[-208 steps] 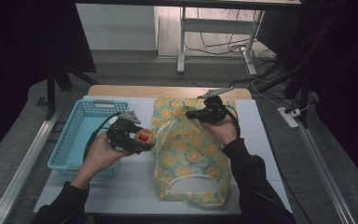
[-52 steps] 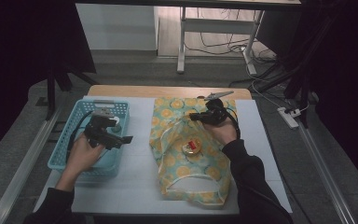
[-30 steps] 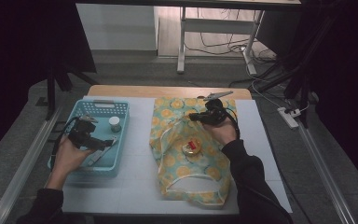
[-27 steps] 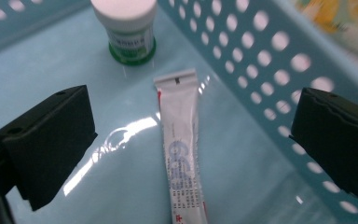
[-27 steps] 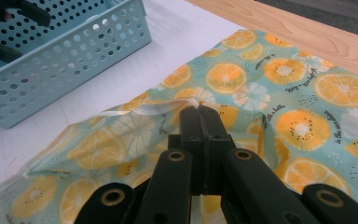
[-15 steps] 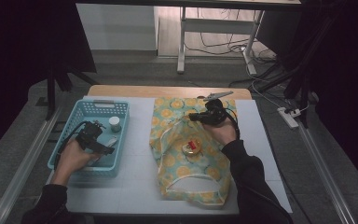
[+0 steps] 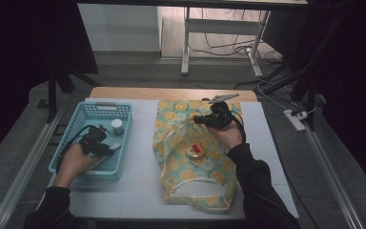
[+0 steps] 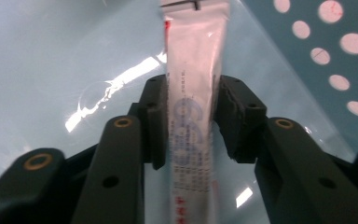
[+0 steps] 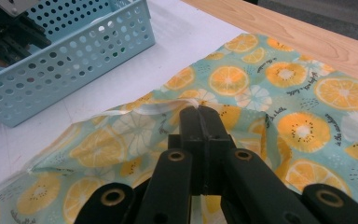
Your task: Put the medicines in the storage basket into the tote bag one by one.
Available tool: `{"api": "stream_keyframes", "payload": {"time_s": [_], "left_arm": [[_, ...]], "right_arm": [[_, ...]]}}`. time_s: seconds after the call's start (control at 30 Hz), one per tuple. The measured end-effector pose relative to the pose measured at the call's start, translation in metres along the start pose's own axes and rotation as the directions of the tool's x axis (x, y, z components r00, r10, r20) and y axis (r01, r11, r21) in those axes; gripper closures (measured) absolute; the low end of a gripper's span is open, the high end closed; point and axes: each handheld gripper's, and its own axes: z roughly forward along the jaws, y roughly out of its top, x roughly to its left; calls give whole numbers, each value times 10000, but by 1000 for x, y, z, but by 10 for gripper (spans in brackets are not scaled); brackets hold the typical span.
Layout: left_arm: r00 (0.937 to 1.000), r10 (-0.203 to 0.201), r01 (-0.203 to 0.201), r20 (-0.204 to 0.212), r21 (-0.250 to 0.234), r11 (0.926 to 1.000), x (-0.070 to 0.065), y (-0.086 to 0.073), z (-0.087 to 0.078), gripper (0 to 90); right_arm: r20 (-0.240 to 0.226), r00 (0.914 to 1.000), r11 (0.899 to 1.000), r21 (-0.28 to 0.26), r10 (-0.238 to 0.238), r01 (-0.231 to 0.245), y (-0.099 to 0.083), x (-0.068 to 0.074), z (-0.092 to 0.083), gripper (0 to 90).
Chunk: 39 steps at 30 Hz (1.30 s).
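**Silver-white tube in the basket: firm up the pinch, then lift it clear**

Silver-white and printed, the tube (image 8: pixel 193 116) lies flat on the floor of the blue basket (image 7: pixel 71 168), near its front. Your left gripper (image 8: pixel 191 122) has it lengthwise between the jaws, which have just been closing; both pads sit against the tube's sides near mid-body. Judge the hold before lifting: the tube looks soft and slick, so squeeze only until it stops sliding, and keep the pads level so it does not twist out. Raise it straight up until it clears the basket wall, and mind the small white-capped jar (image 7: pixel 117 126) standing farther back in the same basket.

Beyond that, across bare table, your right gripper (image 9: pixel 199 112) has its fingers pressed together on the white-trimmed edge of the orange-print bag (image 7: pixel 190 164), holding a fold of cloth up. Keep that hand quiet and the edge raised. A small round item with a red top (image 7: pixel 196 150) already lies on the bag; bring the tube toward it without dragging the fabric.
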Motion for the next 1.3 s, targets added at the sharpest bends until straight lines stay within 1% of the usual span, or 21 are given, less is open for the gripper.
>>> {"api": "stream_keyframes", "payload": {"time_s": [0.13,0.3,0.37,0.43,0.53,0.57,0.6,0.63,0.67,0.7,0.73,0.77,0.8,0.87,0.9,0.93,0.97,1.07,1.13,1.17,1.3], "left_arm": [[10000,-79,80,-41,114,9999,0,2,0,657],[9993,-299,300,-234,1,9996,0,2,-1,661],[9991,-271,269,-335,-50,9996,1,2,-1,661],[9985,-226,212,-495,-285,9994,1,2,-4,661],[9981,-406,368,-468,-783,9962,4,1,-12,661],[9982,-411,370,-446,-889,9954,4,1,-14,661],[9992,-321,293,-235,-1101,9935,5,1,-19,664],[9982,-238,144,-555,-1644,9863,5,-1,-27,892],[9975,-438,330,-553,-1845,9823,6,-1,-33,898],[9985,-430,358,-324,-1972,9797,7,-1,-38,898],[9991,-338,281,-242,-2043,9785,7,-1,-42,898],[9991,-366,318,-202,-2031,9786,7,-1,-43,898],[9994,-342,327,-44,-1909,9811,8,-1,-43,898],[9996,-278,282,48,-1748,9842,7,-1,-41,897],[9997,-181,207,174,-1624,9865,7,-1,-38,896],[9998,-56,80,164,-1512,9885,6,-2,-35,894],[10000,25,-26,-8,-1469,9891,6,-3,-32,875],[9992,261,-295,-291,-1230,9920,5,-4,-24,662],[9977,176,-245,-660,-1056,9941,4,-4,-20,565],[9978,162,-221,-650,-908,9956,4,-3,-17,516],[9987,87,-105,-509,-341,9994,3,1,-8,468]], "right_arm": [[60,9998,9998,1,-193,193,1,2,0,900],[248,9986,9989,91,-468,466,0,4,0,900],[312,9979,9984,139,-561,557,0,4,1,900],[303,9977,9981,144,-610,606,-1,5,1,900],[320,9973,9978,131,-658,654,-1,5,1,900],[340,9972,9977,113,-671,668,-1,5,1,900],[352,9970,9975,114,-694,691,-1,6,1,900],[359,9968,9974,107,-719,716,-1,6,1,900],[363,9967,9973,103,-730,727,-1,6,0,900],[371,9965,9972,94,-751,748,-1,6,0,900],[354,9966,9972,98,-738,735,-1,6,0,900],[330,9969,9974,92,-715,712,-1,6,0,900],[335,9969,9974,86,-714,711,-1,6,0,900],[304,9971,9976,65,-692,690,-1,6,0,900],[296,9971,9975,74,-701,699,-1,6,0,900],[286,9972,9976,77,-695,693,-2,6,0,900],[285,9970,9974,74,-713,712,-2,6,1,900],[274,9971,9975,73,-704,702,-2,6,0,900],[282,9974,9978,53,-662,661,-2,5,0,900],[272,9975,9979,44,-647,646,-2,5,0,900],[213,9973,9975,51,-699,698,-3,6,1,900]]}}
